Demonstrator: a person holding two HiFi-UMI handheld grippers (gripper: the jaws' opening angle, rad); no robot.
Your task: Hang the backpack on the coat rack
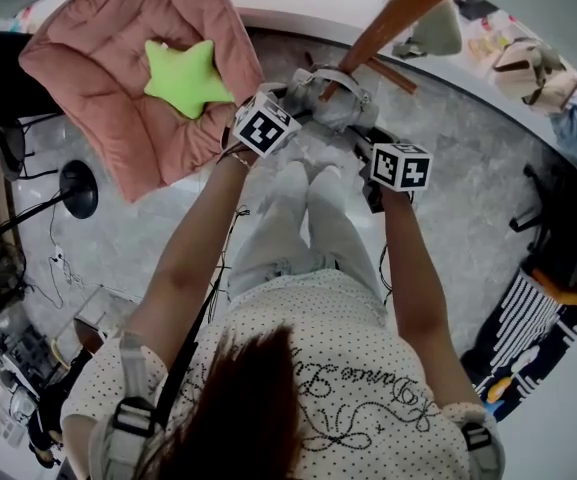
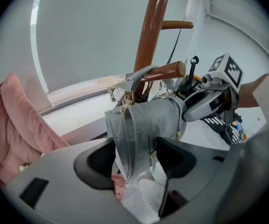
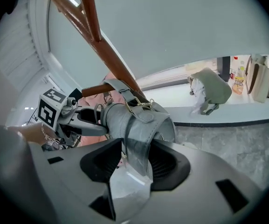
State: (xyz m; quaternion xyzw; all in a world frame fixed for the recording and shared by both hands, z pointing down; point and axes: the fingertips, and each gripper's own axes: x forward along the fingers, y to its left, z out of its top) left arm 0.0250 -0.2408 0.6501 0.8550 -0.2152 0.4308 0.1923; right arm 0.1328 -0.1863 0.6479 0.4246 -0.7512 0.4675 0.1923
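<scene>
Left gripper [image 2: 134,158] is clamped on a fold of the grey backpack [image 2: 148,118], and my right gripper [image 3: 133,160] pinches a flap on its other side. Both my arms reach straight out ahead, the grippers facing each other across the bag, which sits against the coat rack [image 1: 400,10]. Only the left gripper view shows the bag's top loop [image 2: 141,73] at a wooden peg [image 2: 167,71]. The right gripper view catches an olive bag [image 3: 213,92] on the white ledge [image 3: 246,113], which the left one misses.
</scene>
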